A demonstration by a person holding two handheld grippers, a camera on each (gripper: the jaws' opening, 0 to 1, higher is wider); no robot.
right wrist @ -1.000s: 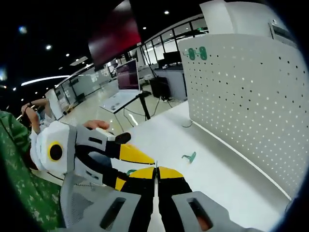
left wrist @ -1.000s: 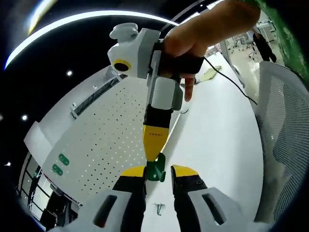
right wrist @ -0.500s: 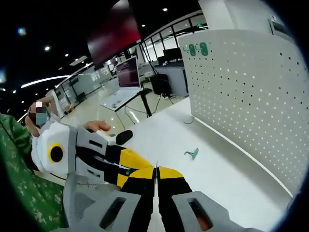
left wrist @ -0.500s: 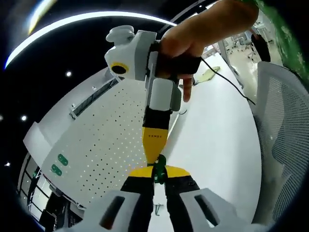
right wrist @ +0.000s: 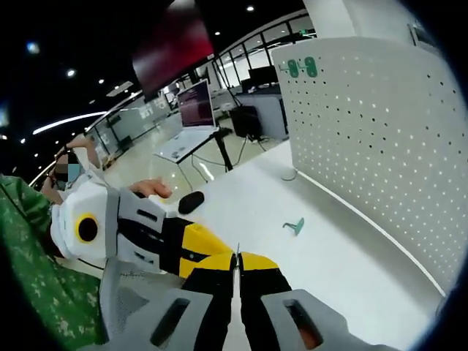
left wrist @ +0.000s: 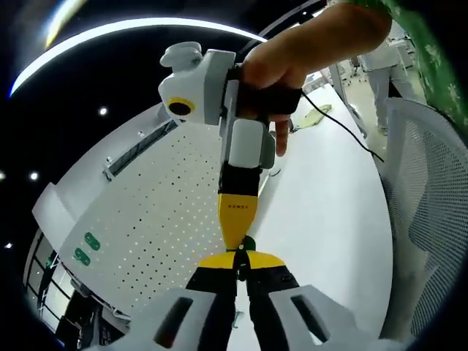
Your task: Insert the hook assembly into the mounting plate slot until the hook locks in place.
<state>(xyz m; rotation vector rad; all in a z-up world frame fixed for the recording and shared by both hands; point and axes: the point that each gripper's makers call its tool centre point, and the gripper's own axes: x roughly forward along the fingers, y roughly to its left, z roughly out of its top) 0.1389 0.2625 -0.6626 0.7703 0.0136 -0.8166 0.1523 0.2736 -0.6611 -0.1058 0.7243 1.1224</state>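
Item: left claw (left wrist: 241, 257) — one second ago I had its yellow-tipped jaws spread either side of the small green plastic hook piece (left wrist: 247, 243); now they are pressed in on it, only a sliver of green showing at the tips. I read this as the hand-over grip taken, insertion not begun.

Item: right claw (right wrist: 237, 257) — jaws pressed together, a thin metal pin standing up between the tips. In the left gripper view it comes down from above, its yellow nose meeting the left tips at the hook. Whether it grips the hook itself I cannot tell.

Item: white perforated mounting board (right wrist: 380, 139) — stands upright on the white tabletop (right wrist: 322, 256), well ahead and to the right of the right claw. No slot can be made out among the holes.

Item: second green hook (right wrist: 295, 226) — lies on the tabletop ahead of the right claw, near the board's foot, apart from both claws.

Item: two green tags (right wrist: 302, 68) — high on the board; too small to identify.

Hidden — the gripped hook's shape and orientation.
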